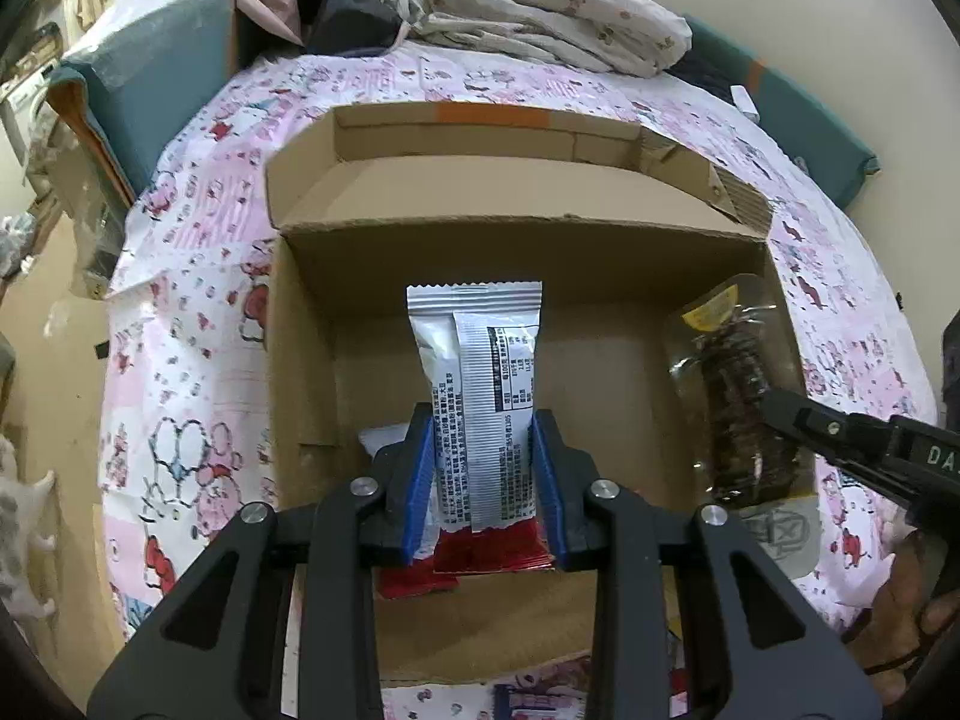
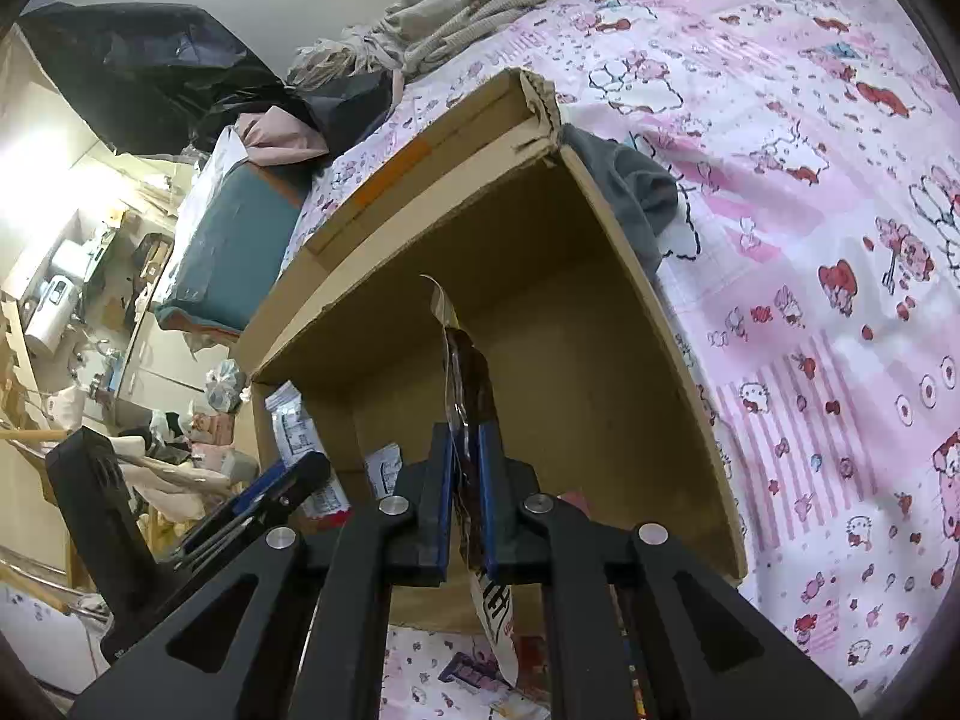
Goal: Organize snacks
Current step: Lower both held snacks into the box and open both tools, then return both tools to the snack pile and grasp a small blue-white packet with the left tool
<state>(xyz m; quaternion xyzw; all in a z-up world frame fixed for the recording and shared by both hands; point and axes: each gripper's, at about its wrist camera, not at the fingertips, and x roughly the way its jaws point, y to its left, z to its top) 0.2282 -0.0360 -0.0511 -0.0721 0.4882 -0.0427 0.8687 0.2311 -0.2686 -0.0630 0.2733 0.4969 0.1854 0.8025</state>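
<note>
Left wrist view: a silver-and-red snack packet (image 1: 480, 414) was clamped in the left tongs (image 1: 485, 480) over the cardboard box (image 1: 312, 360); the clear-wrapped dark snack (image 2: 471, 396) was pinched by the right tongs (image 2: 465, 504). Both probably best lowered flat, side by side, before release.

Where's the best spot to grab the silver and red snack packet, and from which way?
Grab the snack packet around its lower middle, squeezing across its narrow width, coming in from the red end. It is long and flat, and its silver crimped end points into the cardboard box. That is how the left gripper holds it, a blue pad on each long edge.
</note>
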